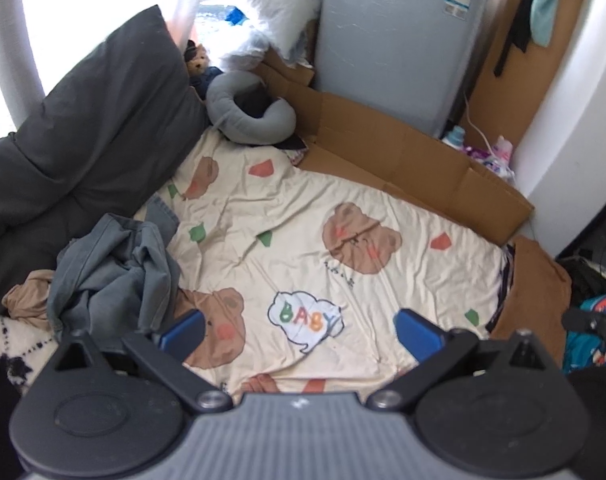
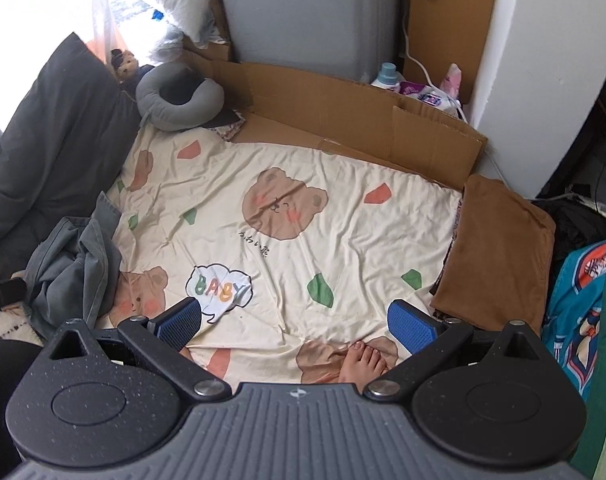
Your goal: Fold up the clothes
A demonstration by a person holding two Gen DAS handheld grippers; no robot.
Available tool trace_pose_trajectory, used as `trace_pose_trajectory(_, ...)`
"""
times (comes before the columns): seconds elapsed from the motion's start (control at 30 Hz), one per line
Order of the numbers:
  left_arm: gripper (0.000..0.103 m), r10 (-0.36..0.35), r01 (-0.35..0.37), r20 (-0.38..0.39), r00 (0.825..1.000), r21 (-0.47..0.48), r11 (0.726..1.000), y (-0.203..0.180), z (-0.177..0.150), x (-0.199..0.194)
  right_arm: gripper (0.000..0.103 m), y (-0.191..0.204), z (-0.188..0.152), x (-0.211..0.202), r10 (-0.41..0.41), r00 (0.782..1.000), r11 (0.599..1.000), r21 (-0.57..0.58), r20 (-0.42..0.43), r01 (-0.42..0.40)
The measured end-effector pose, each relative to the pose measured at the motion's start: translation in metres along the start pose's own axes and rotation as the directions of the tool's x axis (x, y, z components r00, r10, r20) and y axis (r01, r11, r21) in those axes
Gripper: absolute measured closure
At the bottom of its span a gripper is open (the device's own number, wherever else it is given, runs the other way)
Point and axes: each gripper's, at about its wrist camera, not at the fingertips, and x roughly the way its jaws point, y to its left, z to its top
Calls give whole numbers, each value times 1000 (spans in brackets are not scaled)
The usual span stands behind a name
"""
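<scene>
A crumpled grey-blue garment (image 1: 115, 272) (image 2: 73, 264) lies in a heap at the left edge of a cream bear-print sheet (image 1: 303, 216) (image 2: 287, 240). A tan cloth (image 1: 25, 298) pokes out under it at the left. A folded brown garment (image 2: 499, 248) (image 1: 539, 280) rests at the sheet's right edge. My left gripper (image 1: 301, 334) hovers open above the sheet, its left blue finger close beside the grey-blue heap. My right gripper (image 2: 297, 324) is open too, over the sheet near the "BABY" print, with nothing between its fingers.
Dark grey cushions (image 1: 83, 128) line the left. A grey neck pillow (image 1: 251, 108) and a small plush toy (image 1: 197, 62) sit at the back. Flattened cardboard (image 1: 403, 160) and a grey appliance (image 1: 399, 40) stand behind. A person's bare foot (image 2: 363, 364) rests on the sheet's near edge. Bottles (image 2: 387, 74) stand at the back right.
</scene>
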Motion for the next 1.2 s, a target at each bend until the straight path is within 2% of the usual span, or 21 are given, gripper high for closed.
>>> trace_pose_trajectory(0.27,1,-31,31,-2,1000,-16,999,-12,-2,5,1,11,-1,8,28,999,999,-17,-19,-28)
trace_pose_trajectory(0.43,1,-34,34,4,999,13,999,-24,-3,6,1,20,0,8,-1,1000,998,-65,-15,0)
trace_pose_trajectory(0.57,1,-50,50,-6,999,22,998,-30,-3,8,1,19,-1,7,0,1000,998,-59,-9,-1)
trace_pose_trajectory(0.97,4,-16,16,-9,1000,28,999,-33,-2,10,1,14,-1,7,3,1000,999,-37,-14,-3)
trace_pose_trajectory(1.2,11,1,-1,-21,1000,21,1000,-24,-2,12,1,7,0,9,-34,999,999,-38,-26,33)
